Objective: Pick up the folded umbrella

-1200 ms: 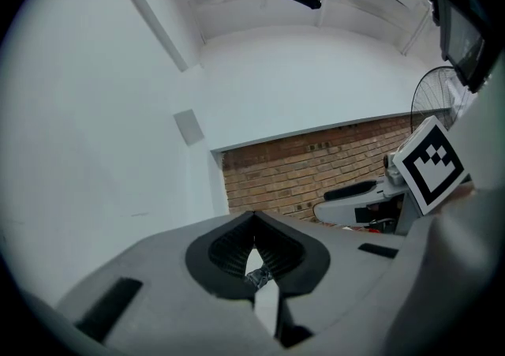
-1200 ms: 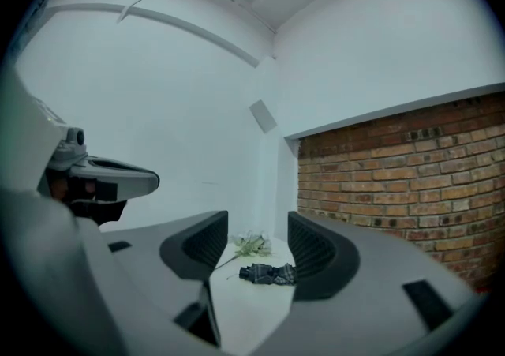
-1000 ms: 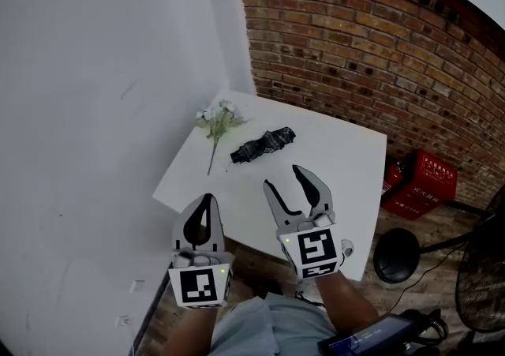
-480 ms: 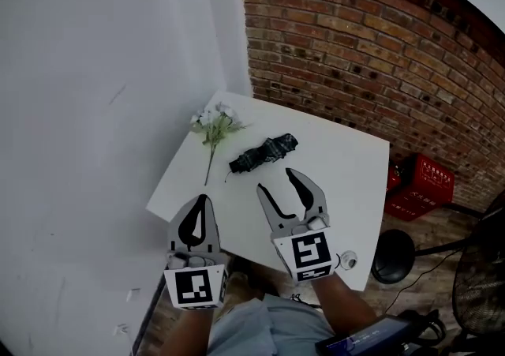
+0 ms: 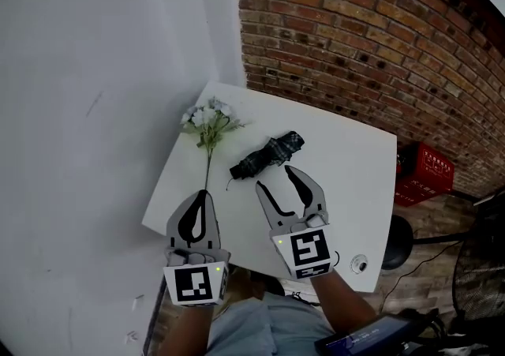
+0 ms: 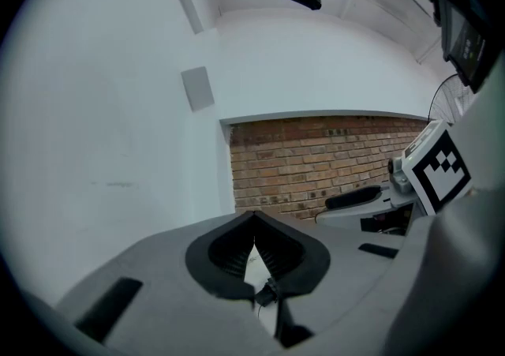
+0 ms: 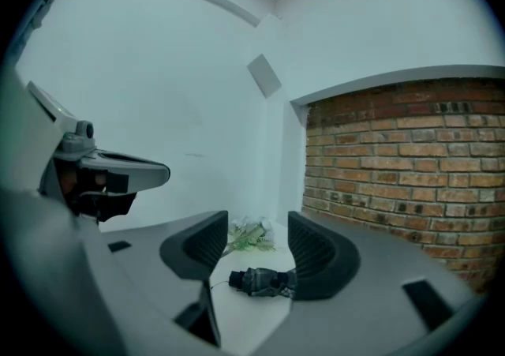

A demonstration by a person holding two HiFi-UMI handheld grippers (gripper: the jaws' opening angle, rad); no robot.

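Observation:
The folded umbrella, dark with a pale pattern, lies slantwise on the white table. My right gripper hovers just short of it, open, nothing between its fingers. In the right gripper view the umbrella shows beyond the spread jaws of the right gripper, apart from them. My left gripper is shut and empty over the table's near left part, below the flower stem. The left gripper view shows the left gripper with its tips meeting.
A bunch of white flowers lies at the table's far left, next to the white wall. A small round white object sits near the front right corner. Beyond the table's right edge are a red crate, a black stool and a brick wall.
Both grippers have moved forward over the table toward the umbrella, sinking a little. The right jaws keep the same spread; the left stays shut.

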